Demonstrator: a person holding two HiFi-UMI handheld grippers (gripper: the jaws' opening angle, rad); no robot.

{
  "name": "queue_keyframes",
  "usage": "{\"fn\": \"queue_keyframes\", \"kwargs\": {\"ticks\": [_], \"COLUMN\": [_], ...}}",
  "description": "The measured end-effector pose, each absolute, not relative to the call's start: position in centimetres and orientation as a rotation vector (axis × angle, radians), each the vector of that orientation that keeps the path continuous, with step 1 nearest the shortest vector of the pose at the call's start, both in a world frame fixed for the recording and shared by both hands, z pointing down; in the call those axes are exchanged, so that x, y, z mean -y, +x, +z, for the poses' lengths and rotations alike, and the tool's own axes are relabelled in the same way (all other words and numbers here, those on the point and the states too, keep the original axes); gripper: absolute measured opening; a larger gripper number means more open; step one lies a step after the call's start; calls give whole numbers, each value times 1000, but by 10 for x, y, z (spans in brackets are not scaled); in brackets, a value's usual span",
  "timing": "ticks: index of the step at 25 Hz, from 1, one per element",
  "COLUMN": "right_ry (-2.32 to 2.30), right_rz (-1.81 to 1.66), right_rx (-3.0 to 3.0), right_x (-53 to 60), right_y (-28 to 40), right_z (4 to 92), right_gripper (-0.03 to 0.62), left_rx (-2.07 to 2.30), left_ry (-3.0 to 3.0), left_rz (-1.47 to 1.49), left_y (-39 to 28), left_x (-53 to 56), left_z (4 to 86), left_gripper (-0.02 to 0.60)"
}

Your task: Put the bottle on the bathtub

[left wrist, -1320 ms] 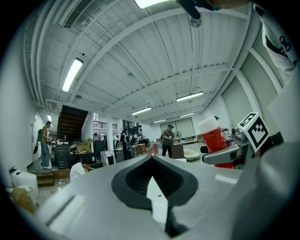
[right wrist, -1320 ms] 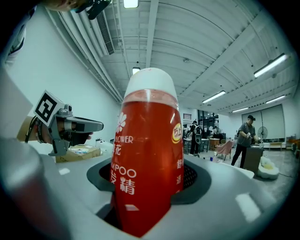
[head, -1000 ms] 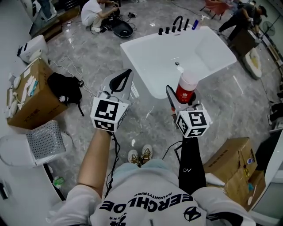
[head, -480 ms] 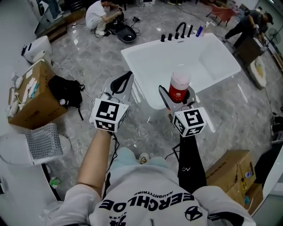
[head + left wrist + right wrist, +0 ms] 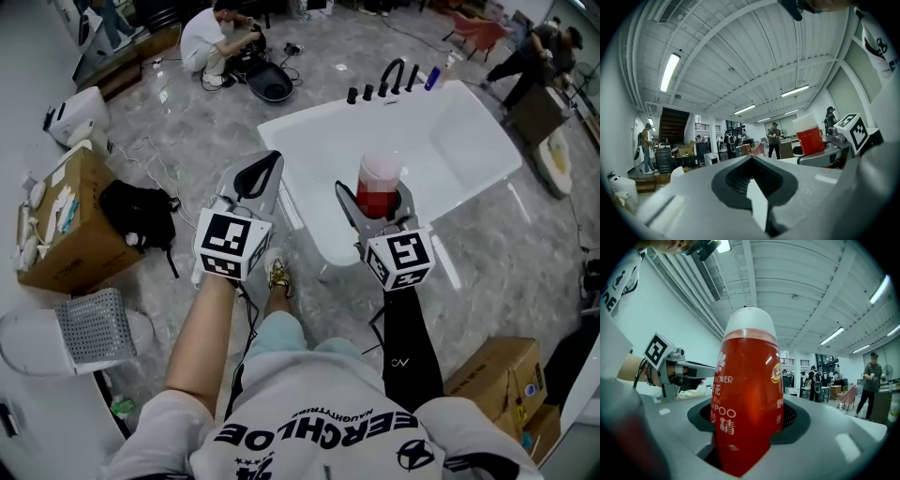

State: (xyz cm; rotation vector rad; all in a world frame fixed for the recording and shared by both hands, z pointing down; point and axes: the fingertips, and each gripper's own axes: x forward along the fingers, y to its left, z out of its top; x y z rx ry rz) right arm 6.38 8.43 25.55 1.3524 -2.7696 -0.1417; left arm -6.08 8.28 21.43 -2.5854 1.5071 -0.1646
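Indoors: grey marble floor point(image 5: 169, 141), white bathtub point(image 5: 469, 150) mid-room, black taps point(image 5: 389, 80) on its far rim.
Right gripper point(image 5: 375, 195) clamped on red shampoo bottle point(image 5: 378, 178), upright, white cap up, seen over the tub's near end. Left gripper point(image 5: 267, 167) empty, fingers together, beside the tub's near-left edge.

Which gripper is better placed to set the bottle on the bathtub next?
The right gripper: it is closed on the upright red bottle, at the bathtub near end. The left gripper is shut with nothing between its jaws.
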Motion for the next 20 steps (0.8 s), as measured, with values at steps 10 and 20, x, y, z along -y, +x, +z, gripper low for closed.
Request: {"fn": "queue_keyframes", "kwargs": {"ticks": [10,20], "right_ry": [1404,1506], "right_rz": [-159,-115], "right_rx": [2718,2626], "right_x": [120,308], "right_y": [20,-11], "right_z": [263,274], "right_gripper": [304,304], "left_rx": [-1417,-1411], "left_ry": [-2652,-2734], "left_rz": [-158,-140], "left_y": [-90,-138], "left_x": [140,340], "left_z": [233,245], "left_gripper": [2,0]}}
